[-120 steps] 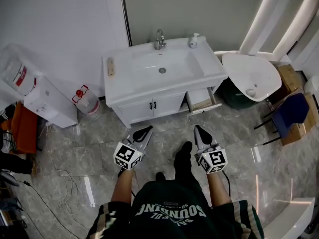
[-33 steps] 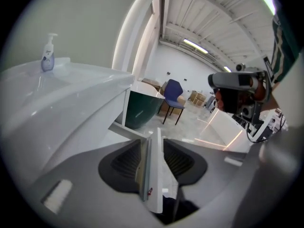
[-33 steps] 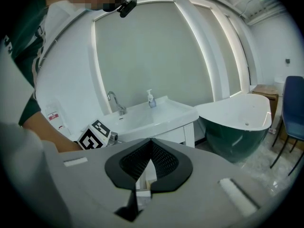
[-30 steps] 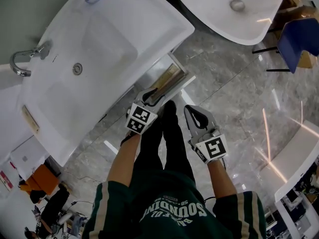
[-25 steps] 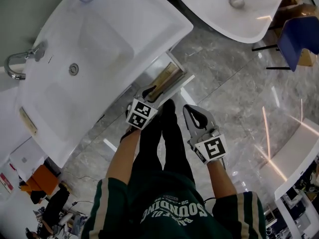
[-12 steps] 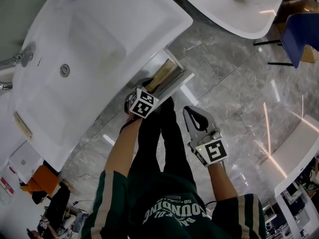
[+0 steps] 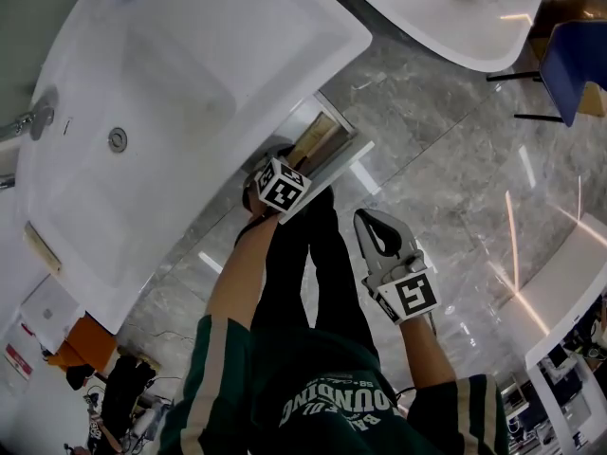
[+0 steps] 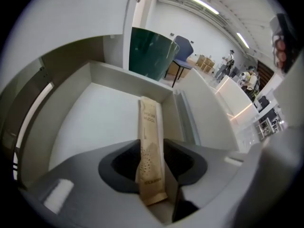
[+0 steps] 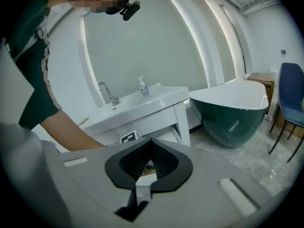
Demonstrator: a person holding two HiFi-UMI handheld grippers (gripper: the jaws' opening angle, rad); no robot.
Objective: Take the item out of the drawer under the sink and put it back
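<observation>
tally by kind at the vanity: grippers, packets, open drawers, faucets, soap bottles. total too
left hand-held gripper, right hand-held gripper: 2
paper packet: 1
open drawer: 1
faucet: 1
soap bottle: 1
Total: 6

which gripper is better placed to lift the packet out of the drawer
Left. The left gripper reaches inside the drawer, its jaws closed around the tan packet. The right gripper hangs shut over the floor, away from the drawer.
</observation>
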